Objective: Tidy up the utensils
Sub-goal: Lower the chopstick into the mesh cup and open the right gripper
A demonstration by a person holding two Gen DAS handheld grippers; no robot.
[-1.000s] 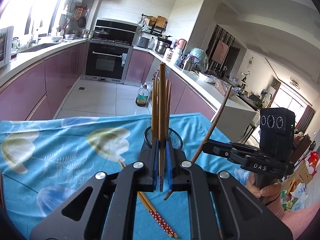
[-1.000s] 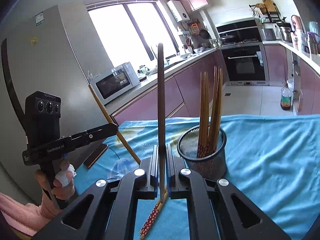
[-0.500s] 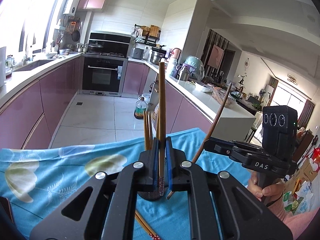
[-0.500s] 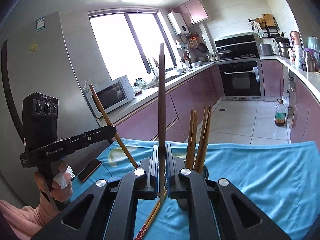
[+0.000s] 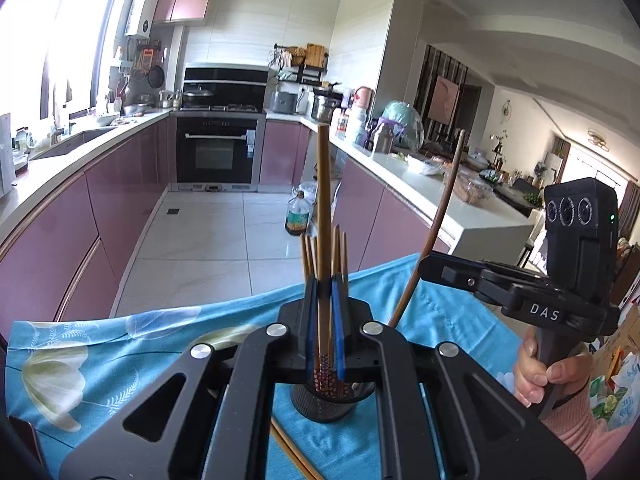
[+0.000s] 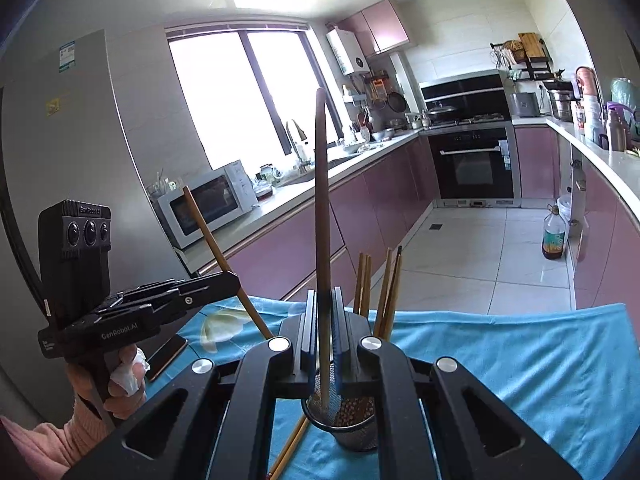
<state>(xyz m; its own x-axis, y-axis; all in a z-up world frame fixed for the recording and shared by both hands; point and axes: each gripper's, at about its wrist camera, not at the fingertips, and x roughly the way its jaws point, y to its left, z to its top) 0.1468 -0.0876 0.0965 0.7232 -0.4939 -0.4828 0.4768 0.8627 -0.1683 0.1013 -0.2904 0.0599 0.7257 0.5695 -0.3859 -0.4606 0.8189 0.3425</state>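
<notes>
Left gripper (image 5: 324, 332) is clamping a light-brown wooden chopstick (image 5: 323, 208) upright; right gripper (image 6: 323, 338) is clamping a dark-brown wooden chopstick (image 6: 321, 200), both hanging over the black mesh utensil cup (image 6: 352, 424) on the blue floral cloth (image 6: 520, 360).

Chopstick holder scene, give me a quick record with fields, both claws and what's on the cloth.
left claw: shut on a light brown chopstick, held upright over the holder
right claw: shut on a dark brown chopstick, upright, tip at the holder's mouth
mesh holder: upright, several chopsticks inside
blue cloth: loose chopsticks lying beside the holder
</notes>
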